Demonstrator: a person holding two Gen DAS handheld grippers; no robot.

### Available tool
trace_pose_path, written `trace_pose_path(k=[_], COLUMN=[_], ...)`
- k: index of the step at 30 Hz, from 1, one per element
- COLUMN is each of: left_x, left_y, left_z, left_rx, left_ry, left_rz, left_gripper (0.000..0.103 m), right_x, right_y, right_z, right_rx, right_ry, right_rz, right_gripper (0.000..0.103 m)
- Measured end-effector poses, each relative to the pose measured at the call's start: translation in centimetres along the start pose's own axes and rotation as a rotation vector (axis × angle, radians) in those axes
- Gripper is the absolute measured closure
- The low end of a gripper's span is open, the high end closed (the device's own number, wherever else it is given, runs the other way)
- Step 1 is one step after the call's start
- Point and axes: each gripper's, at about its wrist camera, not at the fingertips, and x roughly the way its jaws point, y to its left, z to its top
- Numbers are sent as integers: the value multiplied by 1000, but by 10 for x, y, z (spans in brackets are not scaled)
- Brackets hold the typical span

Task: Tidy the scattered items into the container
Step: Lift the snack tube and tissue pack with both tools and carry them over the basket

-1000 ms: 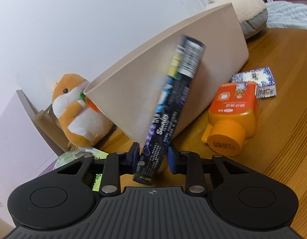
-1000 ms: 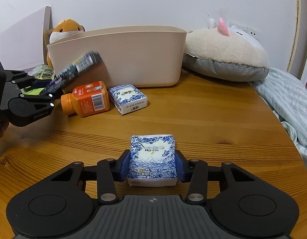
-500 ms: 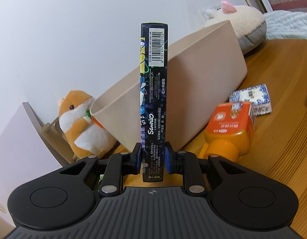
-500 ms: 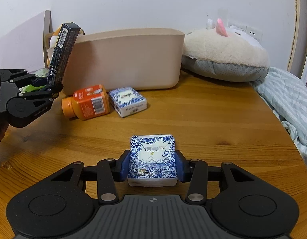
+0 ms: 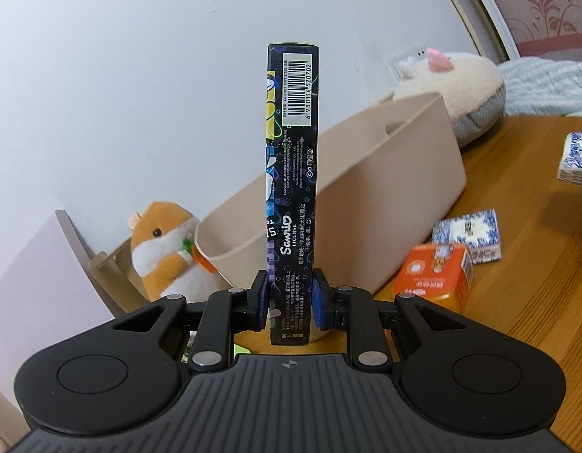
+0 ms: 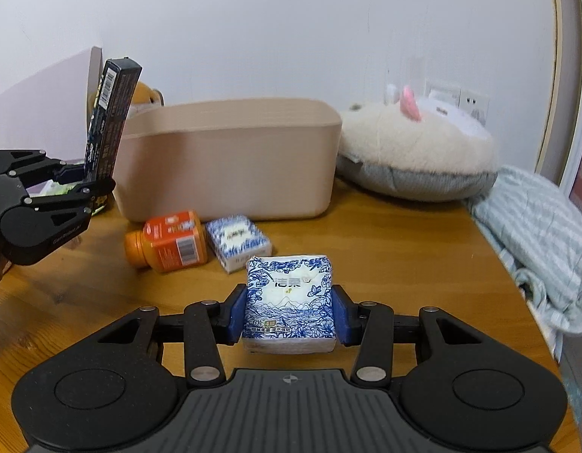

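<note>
With both grippers loaded, I'm working from the table (image 6: 385, 249) down: the bin (image 6: 230, 162) sits at the back against the wall, open top, nothing visible inside from these angles. A bottle (image 6: 170, 241) and a second tissue pack (image 6: 238, 241) lie on the wood just in front of it, touching or nearly so. The left gripper (image 5: 289, 300) is clamped on the bottom end of the box (image 5: 293, 188), which stands upright, most of its length above the pads, left of the bin's near corner. The right gripper (image 6: 289, 315) is clamped on the sides of a tissue pack (image 6: 289, 302), which looks lifted off the wood, well short of the bin. My call for the drop: carry the box's low end clear above the rim, keep it upright so it doesn't lever in the pads, release only once over the opening. Tissue goes second, to the right half, so the two grippers don't meet.
</note>
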Motion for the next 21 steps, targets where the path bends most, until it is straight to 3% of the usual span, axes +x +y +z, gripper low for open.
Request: trace_pose_path(k=[21], left_x=[-5], left_y=[45], left_z=[66], left_rx=[-80], left_ry=[-97], left_rz=[64], left_gripper=[80], right_x=[-12], right_y=[7], right_z=[93], right_rx=[-90], right_ry=[-182], right_rz=[41], right_gripper=[60])
